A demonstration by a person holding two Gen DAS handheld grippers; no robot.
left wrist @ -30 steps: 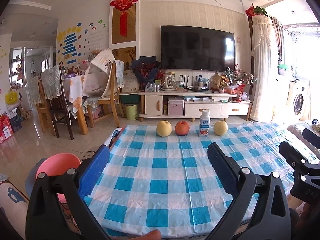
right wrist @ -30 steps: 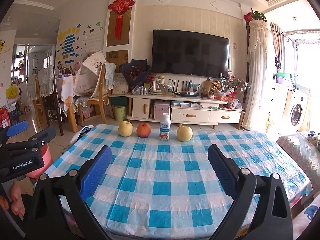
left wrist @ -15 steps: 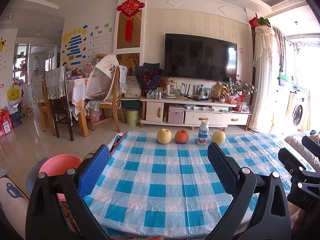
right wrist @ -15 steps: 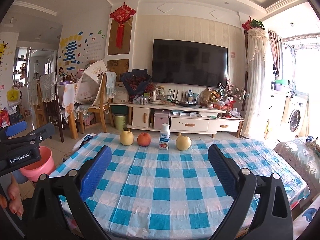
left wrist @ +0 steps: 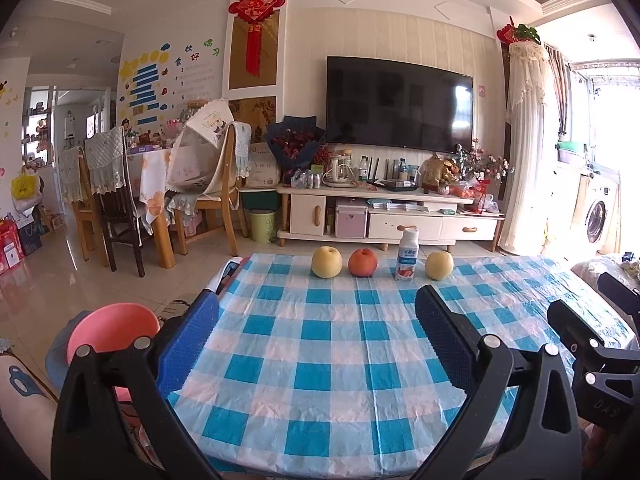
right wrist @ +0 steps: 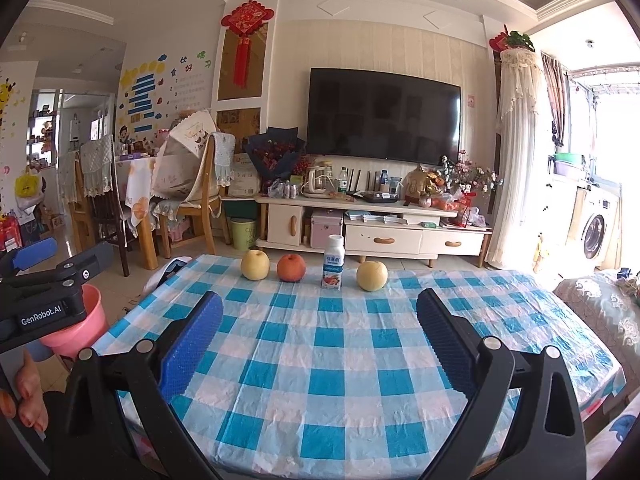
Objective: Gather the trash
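A small white drink bottle [left wrist: 407,255] [right wrist: 333,263] stands at the far edge of the blue-and-white checked table [left wrist: 320,360] [right wrist: 340,360]. Beside it sit a yellow pear [left wrist: 326,262] [right wrist: 255,265], a red apple [left wrist: 363,263] [right wrist: 291,268] and another yellow pear [left wrist: 439,265] [right wrist: 372,275]. A pink bin [left wrist: 112,328] [right wrist: 76,326] stands on the floor left of the table. My left gripper [left wrist: 318,344] and right gripper [right wrist: 320,344] hover open over the near edge, far from the bottle, with nothing between their fingers.
Behind the table a white TV cabinet [left wrist: 384,216] carries clutter under a wall TV [left wrist: 398,106]. Wooden chairs [left wrist: 208,200] and a dining table stand at the left, with a green bin [left wrist: 262,225] near them. A washing machine [left wrist: 598,220] is at the right.
Both cameras have tilted upward and drawn back slightly, so the fruit and bottle sit lower in view and more ceiling shows. Both grippers stay open.
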